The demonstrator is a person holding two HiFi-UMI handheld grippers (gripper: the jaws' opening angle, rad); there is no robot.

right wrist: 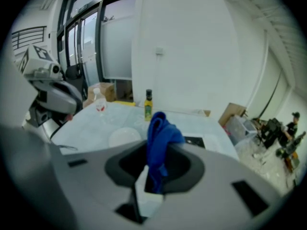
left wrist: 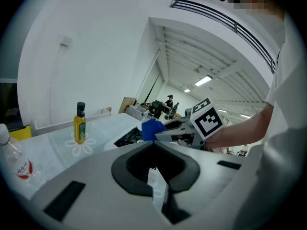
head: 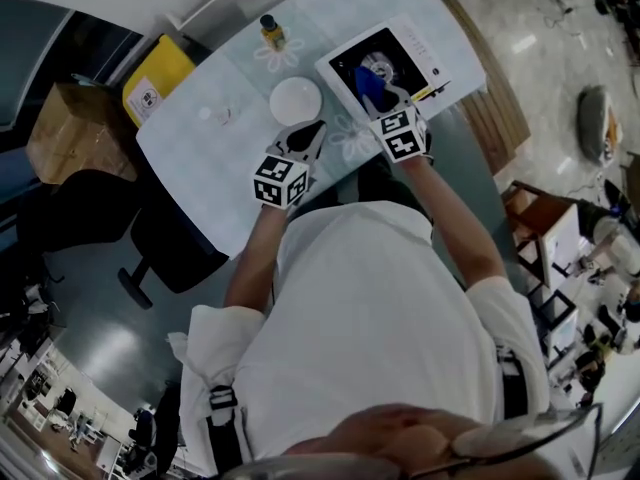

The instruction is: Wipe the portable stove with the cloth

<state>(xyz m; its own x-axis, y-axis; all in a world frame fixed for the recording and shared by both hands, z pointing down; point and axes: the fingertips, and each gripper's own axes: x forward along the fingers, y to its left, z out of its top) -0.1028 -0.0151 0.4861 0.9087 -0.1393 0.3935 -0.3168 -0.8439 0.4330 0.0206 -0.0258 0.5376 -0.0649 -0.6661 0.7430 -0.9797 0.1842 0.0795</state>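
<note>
Hanging from the right claw (right wrist: 157, 150) is the cloth (right wrist: 160, 133), one soft, crumpled blue rag. The jaws are clamped on its lower end, and the rest bunches up past the tips in loose folds. From above, the cloth sits over the near part of the stove (head: 420, 56), right in front of that claw. I can't tell whether it touches the stove.

That single stove is a flat, square-cornered box, with a smooth white casing round a black middle. It lies at the right end of the tabletop (head: 190, 153), whose pale, glossy surface carries a white daisy print.

Just left of the stove is one round white plate (head: 296, 100), plain and smooth. The left claw (head: 312, 128) is at its near edge, its jaws brought together to a dark point with nothing between them. It is well apart from the cloth.

Each of the two claws has grey, matte shells and a cube of black-and-white squares at the back.

Two bottles stand upright farther off. A small oil bottle (head: 271, 33) with yellow contents and a black cap is behind the plate. A clear plastic water bottle (right wrist: 99, 99) with a red label is off to the left.
</note>
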